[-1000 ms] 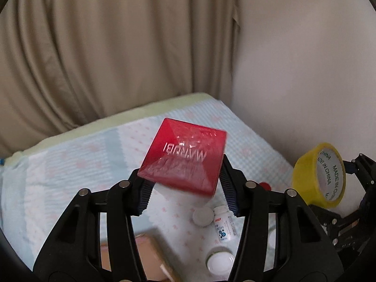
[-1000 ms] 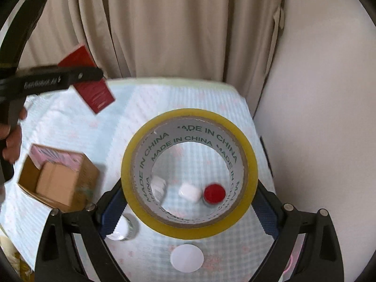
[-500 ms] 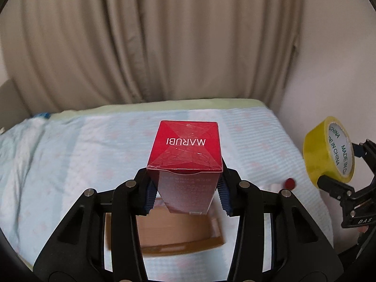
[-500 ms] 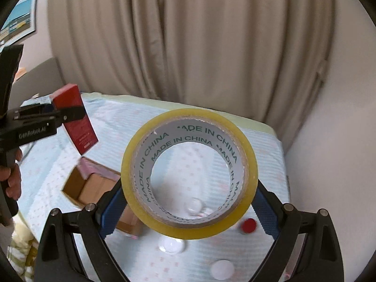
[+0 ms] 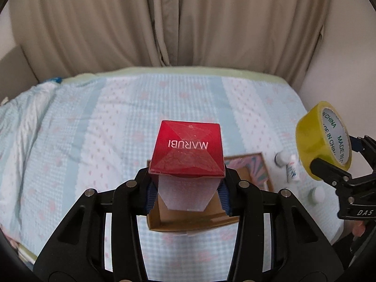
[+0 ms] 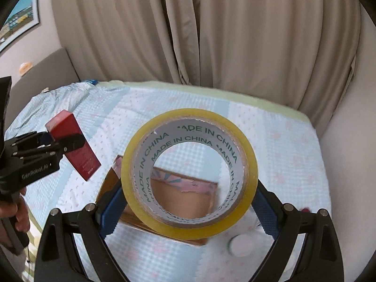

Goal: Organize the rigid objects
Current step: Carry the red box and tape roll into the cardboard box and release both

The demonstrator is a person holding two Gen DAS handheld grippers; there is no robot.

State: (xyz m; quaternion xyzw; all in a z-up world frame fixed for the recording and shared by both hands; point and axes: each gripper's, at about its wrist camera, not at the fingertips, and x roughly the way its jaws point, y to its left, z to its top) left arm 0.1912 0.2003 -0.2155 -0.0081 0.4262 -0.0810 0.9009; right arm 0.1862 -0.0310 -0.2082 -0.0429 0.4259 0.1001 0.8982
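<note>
A: Left wrist view, what's hard to see?
B: The cardboard box (image 5: 188, 221) is half hidden behind the red carton (image 5: 186, 150). Small white bottles (image 5: 285, 162) at right are blurry.
A: Grip?
B: Left gripper (image 5: 186, 188) is pinching the carton's sides btwn its blue pads, glossy "MARUBI" end facing the cam (upside down), held above the box.
A: Right wrist view?
B: Yellow tape roll (image 6: 189, 171), a stiff ring w/ printed white core, is clamped across its width by the right gripper (image 6: 188, 202), over the box (image 6: 178, 197). A white cap (image 6: 242, 244) lies on the quilted bedcover (image 6: 293, 155). Hand (image 6: 14, 213) cut off at left.
</note>
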